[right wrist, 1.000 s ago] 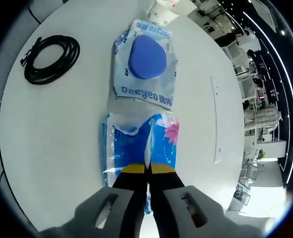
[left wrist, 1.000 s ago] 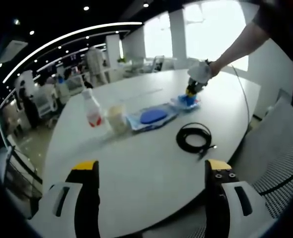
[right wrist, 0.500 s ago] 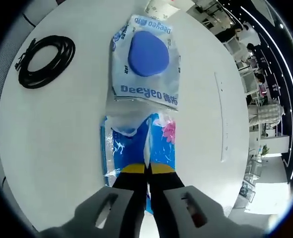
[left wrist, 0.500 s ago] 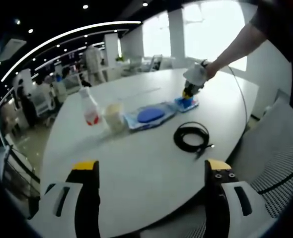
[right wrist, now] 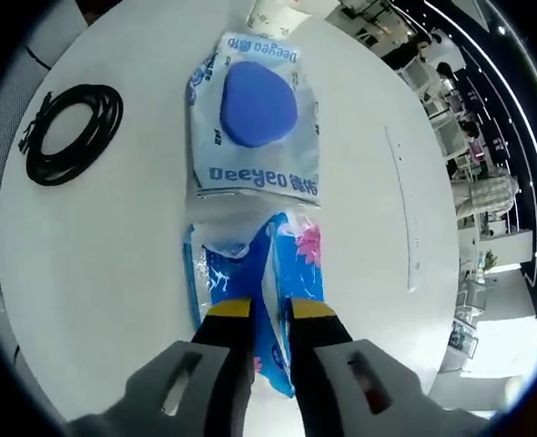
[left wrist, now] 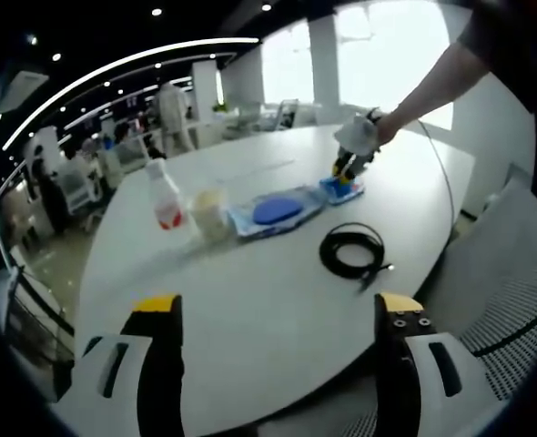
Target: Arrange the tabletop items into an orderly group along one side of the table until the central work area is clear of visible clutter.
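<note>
On the white round table (left wrist: 250, 300) lie a blue tissue pack (right wrist: 241, 273) and, touching its far end, a clear wipes pack with a blue lid (right wrist: 255, 114). My right gripper (right wrist: 268, 309) stands over the near end of the tissue pack with its jaws a little apart, and the pack's raised seam runs into the gap. From the left gripper view, the right gripper (left wrist: 349, 164) rests on the tissue pack (left wrist: 343, 188) at the far side, held by a hand. My left gripper (left wrist: 278, 309) hangs open over the near edge, holding nothing.
A coiled black cable (left wrist: 353, 250) lies near the table's right edge, also seen as the cable (right wrist: 66, 132). A paper cup (left wrist: 210, 214) and a plastic bottle (left wrist: 166, 202) stand left of the wipes pack (left wrist: 273, 212). A mesh chair (left wrist: 514, 273) is at the right; people stand far behind.
My right gripper's jaws, pressed together on the tissue pack before, have parted slightly. The left gripper has stayed open and hardly moved.
</note>
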Demonstrator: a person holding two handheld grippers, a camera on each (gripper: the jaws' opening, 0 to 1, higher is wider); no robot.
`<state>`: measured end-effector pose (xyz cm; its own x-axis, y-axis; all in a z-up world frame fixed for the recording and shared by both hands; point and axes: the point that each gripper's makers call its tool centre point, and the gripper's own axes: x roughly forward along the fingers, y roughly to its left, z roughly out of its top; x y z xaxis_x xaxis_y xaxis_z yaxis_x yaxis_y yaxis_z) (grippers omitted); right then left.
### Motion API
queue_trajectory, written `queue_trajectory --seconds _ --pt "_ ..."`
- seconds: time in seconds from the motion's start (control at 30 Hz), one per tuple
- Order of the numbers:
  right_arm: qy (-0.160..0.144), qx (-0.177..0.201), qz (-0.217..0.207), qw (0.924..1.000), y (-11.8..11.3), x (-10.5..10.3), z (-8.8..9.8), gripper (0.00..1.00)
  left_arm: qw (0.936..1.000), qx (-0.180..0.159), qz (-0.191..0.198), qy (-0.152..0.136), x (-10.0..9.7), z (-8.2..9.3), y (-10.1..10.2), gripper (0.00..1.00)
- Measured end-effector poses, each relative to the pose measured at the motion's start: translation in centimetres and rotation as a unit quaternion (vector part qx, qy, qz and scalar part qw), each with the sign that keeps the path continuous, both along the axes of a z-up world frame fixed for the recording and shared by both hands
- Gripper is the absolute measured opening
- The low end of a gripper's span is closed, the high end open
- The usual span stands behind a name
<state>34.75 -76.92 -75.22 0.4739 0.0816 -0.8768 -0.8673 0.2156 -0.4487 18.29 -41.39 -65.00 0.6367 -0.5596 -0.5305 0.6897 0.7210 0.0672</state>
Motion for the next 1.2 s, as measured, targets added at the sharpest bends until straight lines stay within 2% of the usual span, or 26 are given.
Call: queue_trajectory --seconds 0.27,0.6,0.7,0.9,1.2 --pt "-0.012 0.012 -0.021 0.9996 0.2 -0.2 1.1 0.27 1.0000 -0.002 -0.004 -0.002 -0.1 0.1 -0.2 0.83" --pt "-0.034 0.065 -0.078 0.9942 0.8 -1.3 3.2 0.42 0.9999 -0.012 -0.009 -0.005 -0.1 0.5 -0.6 0.85" --pt "-0.039 0.085 -0.103 0.9903 1.0 -1.7 3.9 0.44 0.9998 -0.015 -0.011 -0.005 -0.1 0.5 -0.7 0.85" --pt "-0.061 0.140 -0.149 0.9770 1.7 -2.1 5.9 0.50 0.9996 -0.021 -0.017 -0.008 -0.2 0.7 -1.0 0.85" --pt "-0.070 0.150 -0.157 0.9736 2.1 -4.1 6.9 0.54 0.9994 -0.024 -0.025 -0.010 -0.4 0.8 -1.2 0.86"
